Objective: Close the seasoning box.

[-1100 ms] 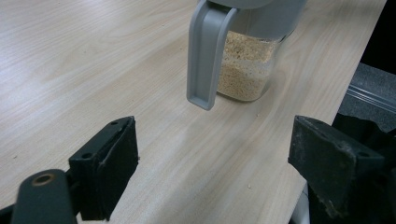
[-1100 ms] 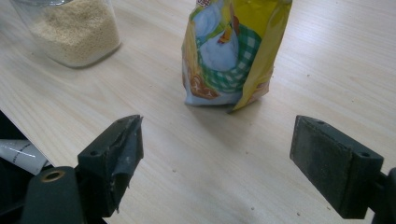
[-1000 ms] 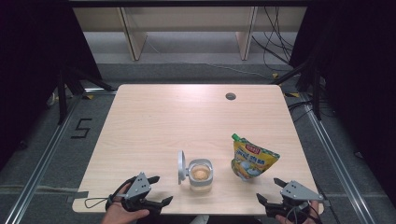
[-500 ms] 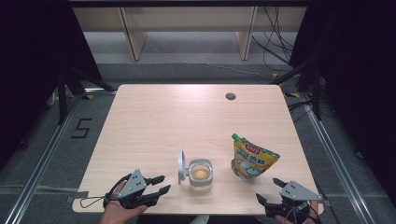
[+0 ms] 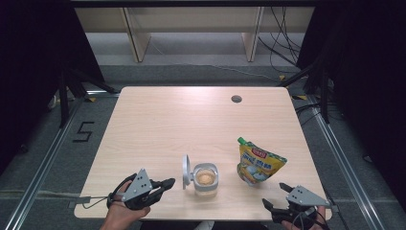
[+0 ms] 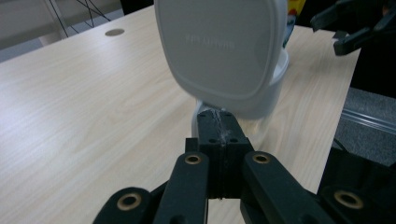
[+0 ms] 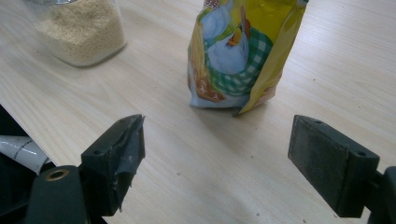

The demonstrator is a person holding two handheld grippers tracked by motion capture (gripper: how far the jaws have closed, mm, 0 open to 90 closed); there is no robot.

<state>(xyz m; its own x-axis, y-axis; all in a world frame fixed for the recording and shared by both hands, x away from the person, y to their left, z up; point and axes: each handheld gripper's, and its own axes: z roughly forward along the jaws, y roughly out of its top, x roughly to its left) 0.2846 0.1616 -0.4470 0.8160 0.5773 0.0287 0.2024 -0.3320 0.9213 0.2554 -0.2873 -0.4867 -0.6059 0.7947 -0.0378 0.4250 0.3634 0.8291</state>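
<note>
Low in the middle of the high view stands a clear jar (image 5: 206,179) part filled with pale tan grains, its white hinged lid (image 5: 185,171) upright at its left. The left gripper (image 5: 165,183), lower left, has just been closing, jaws pressed together on nothing. The right gripper (image 5: 276,196), lower right, is spread wide before the yellow spouted pouch (image 5: 259,163).

Pale wooden table (image 5: 158,124), open-lidded jar (image 5: 206,178) (grainy contents), yellow pouch (image 5: 258,163) standing beside it
</note>
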